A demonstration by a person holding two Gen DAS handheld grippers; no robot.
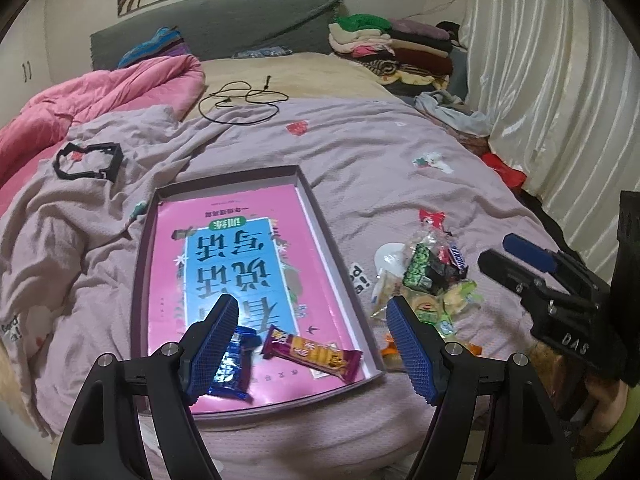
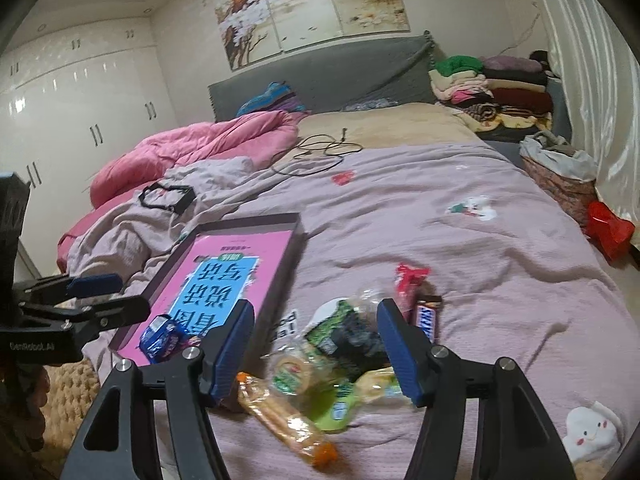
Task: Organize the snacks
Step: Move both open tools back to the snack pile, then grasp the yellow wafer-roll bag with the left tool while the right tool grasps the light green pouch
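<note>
Your work surface is a bed under a mauve quilt (image 1: 360,152), with a pink duvet (image 1: 100,96) bunched at its far left. On the quilt lies a shallow tray (image 1: 320,216) lined with a pink and blue booklet (image 1: 236,248). Your left gripper (image 1: 312,344) hangs over the tray's near end, jaws apart and empty above a blue wrapped snack (image 1: 234,372) and a maroon wrapped bar (image 1: 316,354). Your right gripper (image 2: 316,354) stands released, gripping nothing, over the loose snack pile (image 2: 340,348) just right of the tray.
</note>
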